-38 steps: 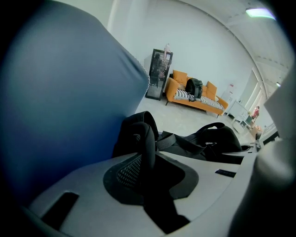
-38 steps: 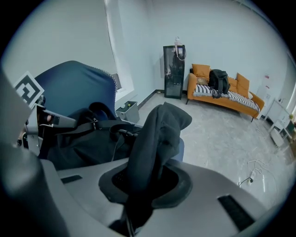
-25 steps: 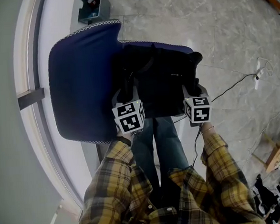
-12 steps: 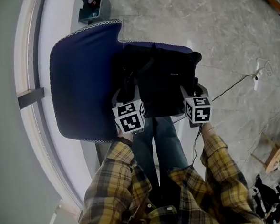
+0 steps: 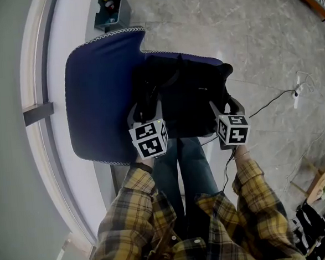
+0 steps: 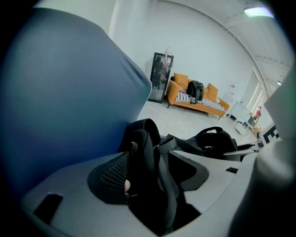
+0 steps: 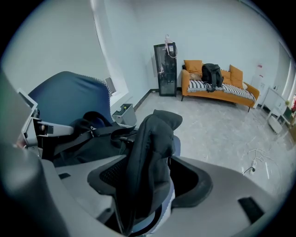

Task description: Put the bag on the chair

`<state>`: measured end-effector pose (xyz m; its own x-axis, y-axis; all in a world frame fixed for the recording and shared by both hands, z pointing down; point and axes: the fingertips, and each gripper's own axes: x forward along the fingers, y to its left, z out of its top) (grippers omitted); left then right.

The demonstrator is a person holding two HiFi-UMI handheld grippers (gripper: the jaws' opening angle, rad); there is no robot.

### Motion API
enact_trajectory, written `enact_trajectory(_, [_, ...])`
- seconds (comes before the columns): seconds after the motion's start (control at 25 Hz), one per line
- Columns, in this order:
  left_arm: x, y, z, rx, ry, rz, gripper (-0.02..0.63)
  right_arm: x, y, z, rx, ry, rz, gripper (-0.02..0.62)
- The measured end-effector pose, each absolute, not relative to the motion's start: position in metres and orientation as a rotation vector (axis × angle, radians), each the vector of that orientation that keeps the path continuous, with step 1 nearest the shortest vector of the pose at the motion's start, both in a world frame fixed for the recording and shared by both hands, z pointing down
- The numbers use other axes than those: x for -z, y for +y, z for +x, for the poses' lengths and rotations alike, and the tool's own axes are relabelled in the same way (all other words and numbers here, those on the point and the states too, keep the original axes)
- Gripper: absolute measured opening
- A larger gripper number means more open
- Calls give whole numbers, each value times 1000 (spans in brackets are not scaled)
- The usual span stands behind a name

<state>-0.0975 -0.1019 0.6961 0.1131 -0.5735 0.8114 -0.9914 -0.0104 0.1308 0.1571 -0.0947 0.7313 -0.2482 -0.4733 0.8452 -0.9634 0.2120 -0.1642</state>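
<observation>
A black bag rests on the seat of the blue chair. My left gripper is at the bag's left end and my right gripper at its right end. Both have just been opening their jaws. In the left gripper view a padded black strap stands between the wide jaws of the left gripper, leaning on the left pad with a gap at the right. In the right gripper view a black fold of the bag hangs loose between the spread jaws of the right gripper.
The chair's back stands against a curved window ledge. A grey box sits on the floor behind the chair. A cable runs over the marble floor at the right. My legs are at the seat's front. An orange sofa stands far off.
Both grippers' jaws have spread wider, loosening off the bag's straps. The hands have barely shifted and the bag stays on the seat.
</observation>
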Motion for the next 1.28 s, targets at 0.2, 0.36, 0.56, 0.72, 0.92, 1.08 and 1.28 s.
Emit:
enact_trajectory(0.2, [-686,-110,-102,-727,-1554,1690,267,-722,-99,158,-950,-1830,1372,291])
enact_trajectory(0.36, [-677,-115,-98,-726,-1555,1708,267,-709,-102,162,-912,-1838,1405,295])
enact_trajectory(0.56, [-665,-118,-95,-704,-1558,1725,267,-693,-109,160,-901,-1864,1424,295])
enact_trajectory(0.72, [-649,-120,-91,-681,-1554,1740,267,-677,-114,160,-902,-1890,1443,295])
enact_trajectory(0.92, [-624,-121,-87,-644,-1541,1774,267,-653,-115,153,-928,-1935,1438,295])
enact_trajectory(1.08, [-602,-127,-82,-608,-1536,1813,267,-621,-122,145,-959,-2021,1441,295])
enact_trajectory(1.28, [-558,-135,-73,-533,-1536,1881,267,-563,-133,135,-931,-2148,1450,295])
